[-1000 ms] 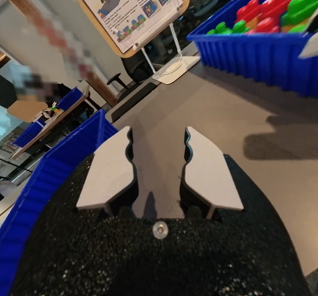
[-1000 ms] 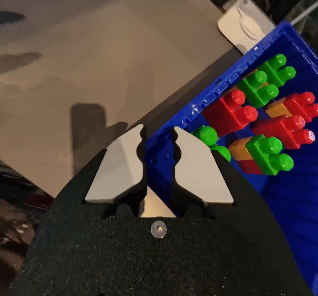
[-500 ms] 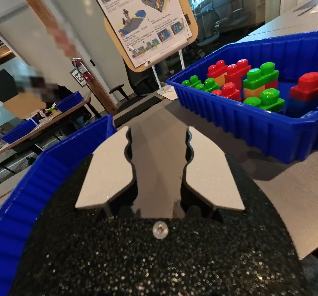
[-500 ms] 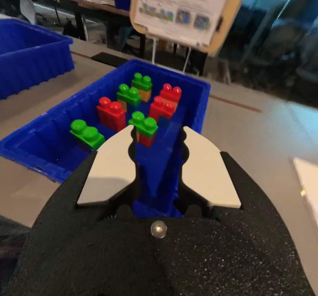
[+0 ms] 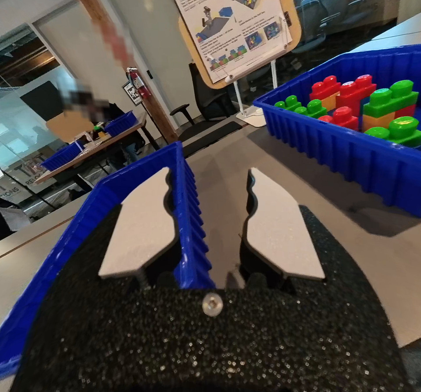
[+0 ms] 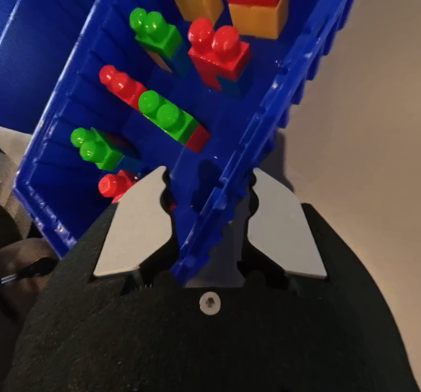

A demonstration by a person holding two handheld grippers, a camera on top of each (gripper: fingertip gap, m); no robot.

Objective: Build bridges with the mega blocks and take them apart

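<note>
In the left wrist view, my left gripper (image 5: pixel 209 172) is open and empty, with its jaws on either side of the right wall of an empty-looking blue bin (image 5: pixel 189 210). A second blue bin (image 5: pixel 341 153) to the right holds red, green and yellow mega blocks (image 5: pixel 382 108). In the right wrist view, my right gripper (image 6: pixel 209 170) is open and empty, and its jaws straddle the right wall of that block bin (image 6: pixel 262 119). Inside it stand small stacks: a green-on-red one (image 6: pixel 168 117), a red-topped one (image 6: pixel 218 51) and a green one (image 6: pixel 98 148).
Both bins sit on a grey table (image 5: pixel 296 199). A poster board on a white stand (image 5: pixel 232 21) is behind the block bin. An office chair (image 5: pixel 205 98) and another table with blue bins (image 5: pixel 91 139) are farther back. The other bin's wall (image 6: pixel 34 39) shows upper left.
My right gripper swung from facing the bin's front down over its right wall, and its jaws opened wider. My left gripper shifted so that the left bin's wall now lies between its fingers.
</note>
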